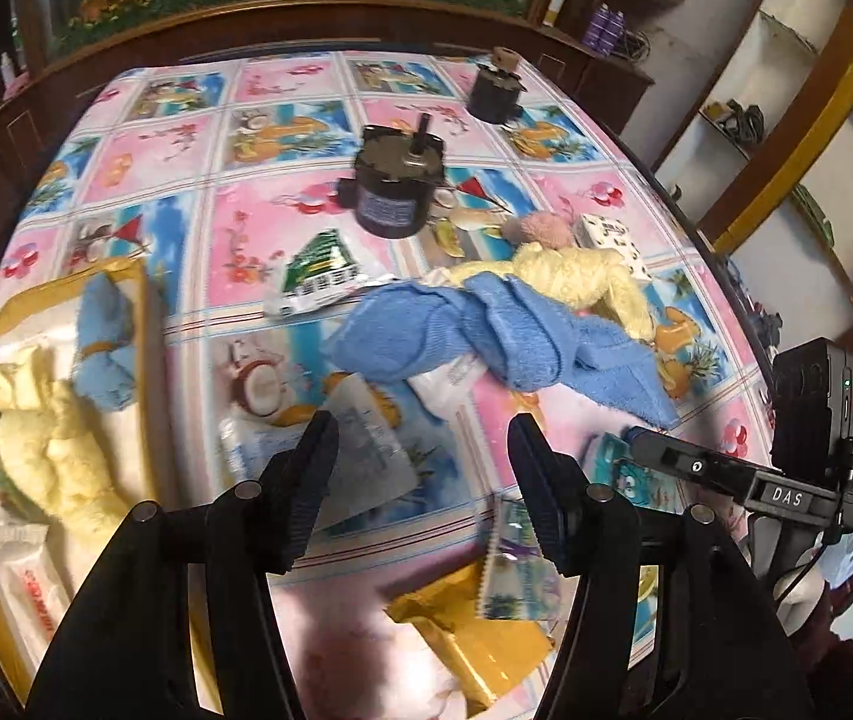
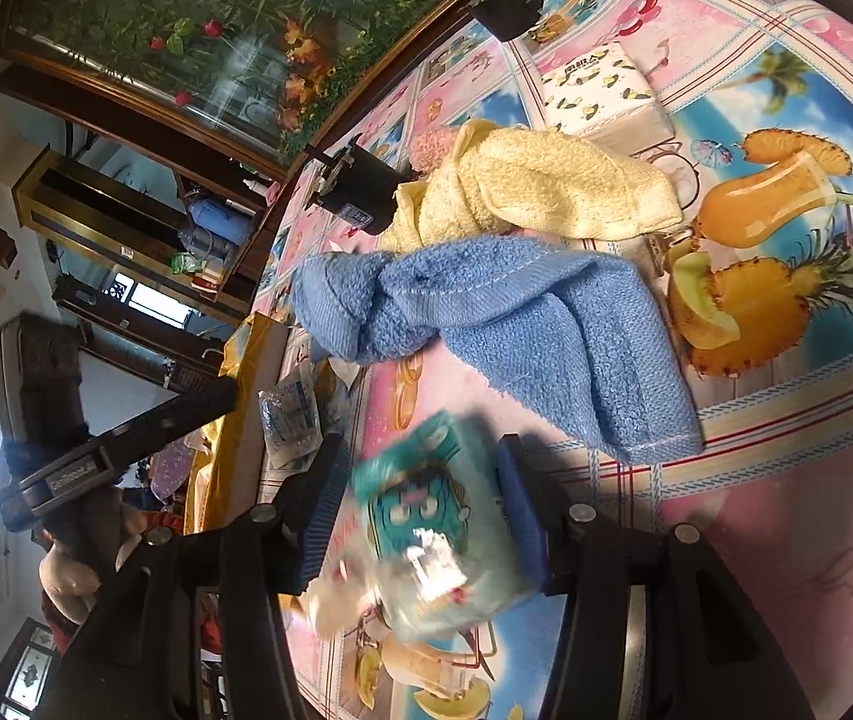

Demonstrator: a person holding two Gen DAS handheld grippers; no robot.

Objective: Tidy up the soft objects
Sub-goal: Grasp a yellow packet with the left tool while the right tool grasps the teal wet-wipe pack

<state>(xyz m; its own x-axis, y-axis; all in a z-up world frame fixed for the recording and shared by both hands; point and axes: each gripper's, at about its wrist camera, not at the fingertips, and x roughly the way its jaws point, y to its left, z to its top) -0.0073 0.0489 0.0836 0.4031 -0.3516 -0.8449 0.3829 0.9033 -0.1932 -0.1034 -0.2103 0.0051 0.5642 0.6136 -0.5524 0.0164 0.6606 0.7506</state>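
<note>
A blue towel [image 1: 486,336] lies crumpled mid-table with a yellow towel [image 1: 576,276] and a pink cloth [image 1: 540,225] behind it; both towels show in the right wrist view, blue [image 2: 516,324] and yellow [image 2: 546,186]. A yellow-rimmed tray [image 1: 144,324] at left holds a tied blue cloth [image 1: 102,342], a yellow towel [image 1: 60,456] and tissue packs. My left gripper [image 1: 423,456] is open and empty above a clear packet [image 1: 366,456]. My right gripper [image 2: 420,486] is closed on a teal cartoon tissue pack [image 2: 420,516].
Two black motors [image 1: 396,180] [image 1: 495,87] stand at the back. A green-white packet [image 1: 321,276], a printed tissue pack [image 1: 612,240], a gold pouch [image 1: 474,642] and a small sachet [image 1: 516,570] lie around. The table edge curves at right.
</note>
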